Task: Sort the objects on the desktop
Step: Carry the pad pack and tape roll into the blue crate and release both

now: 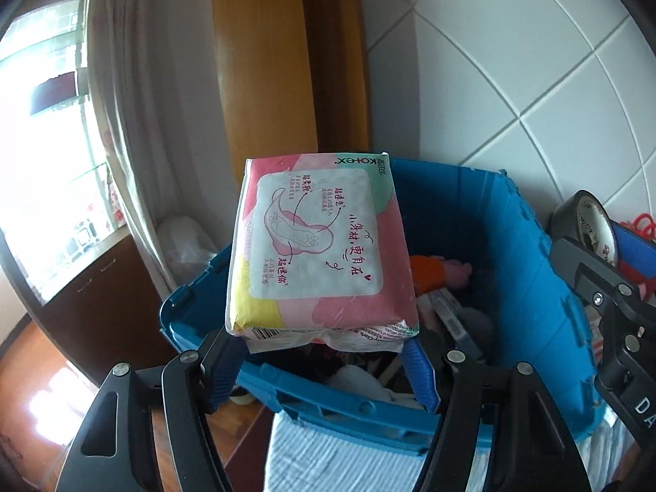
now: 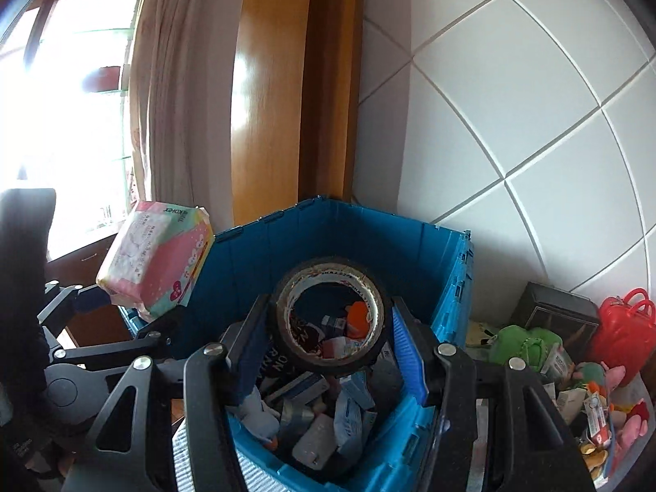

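Observation:
My left gripper (image 1: 324, 369) is shut on a pink pad pack (image 1: 320, 246), held above the near left rim of the blue crate (image 1: 525, 270). The pack also shows in the right wrist view (image 2: 156, 258), left of the crate (image 2: 369, 229). My right gripper (image 2: 328, 340) is shut on a dark tape roll (image 2: 330, 311), held over the crate's inside. That roll shows at the right edge of the left wrist view (image 1: 590, 221). The crate holds several small boxes, packets and toys.
A tiled white wall (image 2: 512, 102) stands behind the crate. A wooden post (image 2: 287, 82) and a curtain (image 2: 180, 82) are at the back left. Right of the crate lie a green plush (image 2: 525, 342), a red toy case (image 2: 623, 320) and a dark box (image 2: 553, 307).

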Available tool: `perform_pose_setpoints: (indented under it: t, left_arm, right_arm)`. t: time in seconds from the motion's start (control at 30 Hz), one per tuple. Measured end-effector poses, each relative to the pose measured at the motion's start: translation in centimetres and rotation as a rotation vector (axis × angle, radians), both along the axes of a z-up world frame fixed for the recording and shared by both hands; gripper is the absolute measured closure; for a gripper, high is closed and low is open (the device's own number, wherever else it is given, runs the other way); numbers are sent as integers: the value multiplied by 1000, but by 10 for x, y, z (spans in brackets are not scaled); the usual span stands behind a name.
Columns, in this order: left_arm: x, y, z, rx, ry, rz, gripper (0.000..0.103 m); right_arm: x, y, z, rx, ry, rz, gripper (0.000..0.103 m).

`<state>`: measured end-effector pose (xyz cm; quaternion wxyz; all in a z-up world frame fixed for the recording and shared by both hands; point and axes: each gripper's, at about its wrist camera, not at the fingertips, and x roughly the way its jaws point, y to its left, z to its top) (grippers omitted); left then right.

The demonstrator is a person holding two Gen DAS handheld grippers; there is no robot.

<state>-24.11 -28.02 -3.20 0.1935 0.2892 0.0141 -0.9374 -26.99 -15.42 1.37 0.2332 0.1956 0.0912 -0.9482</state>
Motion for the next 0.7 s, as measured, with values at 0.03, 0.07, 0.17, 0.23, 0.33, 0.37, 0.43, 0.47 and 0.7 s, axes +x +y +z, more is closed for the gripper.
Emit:
perform_pose_setpoints:
  t: [0.03,0.07,0.17,0.23,0.33,0.37,0.43,0.47,0.7]
  left_arm:
    - [-5,-7,-3,5,-5,-6,34]
    - [-8,-13,-5,8,-9,-13,34]
    - [-22,-27,-13,17,-21,-47,31]
    - [-29,-31,-17,15,-24,-66,24]
    - [-36,-35,-21,12,-25,-88,22]
    - [-38,-37,-23,14,-27,-96,22]
    - [-41,-39,-25,22,-32,-104,22]
    - [-40,-40,-25,25,-33,-104,22]
    - [-43,-42,-24,42,-41,-113,22]
  right_arm:
    - [-6,-10,-2,7,-6,-13,47]
    - [-8,-14,-3,10,-9,-21,47]
    - [-23,-28,-8,36,-22,-73,42]
    - [-31,-33,-11,50,-26,-107,5]
    - [-35,-35,-15,64,-16,-144,0]
    - [-37,-35,-16,69,-20,-156,0]
    - [-40,-35,-19,76,-26,-168,0]
    - [-41,-35,-21,80,-29,-178,0]
    - [-37,-22,-20,72,-29,-213,0]
